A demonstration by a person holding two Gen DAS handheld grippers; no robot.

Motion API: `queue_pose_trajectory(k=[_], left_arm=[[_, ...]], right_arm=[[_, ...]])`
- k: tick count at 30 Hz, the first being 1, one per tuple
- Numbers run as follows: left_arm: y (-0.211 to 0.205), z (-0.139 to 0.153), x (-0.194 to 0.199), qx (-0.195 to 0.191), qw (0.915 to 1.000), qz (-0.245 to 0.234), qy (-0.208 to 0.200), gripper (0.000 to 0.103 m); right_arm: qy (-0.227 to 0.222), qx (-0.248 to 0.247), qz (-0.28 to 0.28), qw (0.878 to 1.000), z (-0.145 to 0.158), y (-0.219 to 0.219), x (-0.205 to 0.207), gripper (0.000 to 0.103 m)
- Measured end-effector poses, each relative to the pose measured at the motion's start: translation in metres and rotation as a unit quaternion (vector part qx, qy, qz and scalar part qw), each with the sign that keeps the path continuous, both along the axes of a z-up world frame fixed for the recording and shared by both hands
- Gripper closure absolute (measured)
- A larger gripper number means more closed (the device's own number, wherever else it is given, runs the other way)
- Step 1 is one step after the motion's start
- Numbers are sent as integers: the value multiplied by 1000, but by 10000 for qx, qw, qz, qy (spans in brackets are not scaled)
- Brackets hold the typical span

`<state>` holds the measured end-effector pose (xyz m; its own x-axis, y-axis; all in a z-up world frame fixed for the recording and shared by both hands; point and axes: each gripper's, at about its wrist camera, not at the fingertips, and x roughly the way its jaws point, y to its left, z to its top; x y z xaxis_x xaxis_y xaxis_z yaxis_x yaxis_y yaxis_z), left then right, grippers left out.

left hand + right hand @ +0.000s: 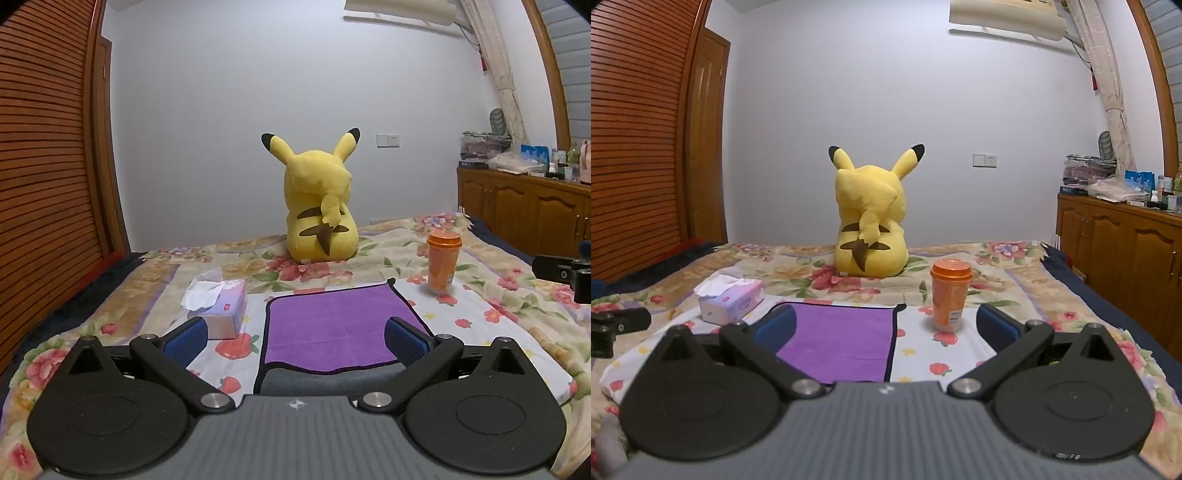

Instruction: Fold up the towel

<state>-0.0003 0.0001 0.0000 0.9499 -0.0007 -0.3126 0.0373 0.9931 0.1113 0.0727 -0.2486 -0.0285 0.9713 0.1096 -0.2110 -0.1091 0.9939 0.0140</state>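
Hovering over purple towel (330, 325) lying on floral bedspread (498, 332): left gripper (295, 338) and right gripper (886, 325), fingers spread, holding nothing. Near edge already doubled over. Orange cup (950, 301) just right of towel, tissue box (219, 308) just left. Risk: sweeping fold tips cup.

Floral bed (480, 306) carries towel (332, 325) (purple), tissue box (221, 310), cup (443, 262), plush (319, 206).
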Motion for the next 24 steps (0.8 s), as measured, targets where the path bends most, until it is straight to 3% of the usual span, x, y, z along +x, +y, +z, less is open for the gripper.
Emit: queue_pose_trajectory(k=[24], left_arm=[[0, 0, 0, 9, 10000, -2, -16, 0]], right_arm=[[-12, -45, -12, 10000, 0, 0, 0, 0]])
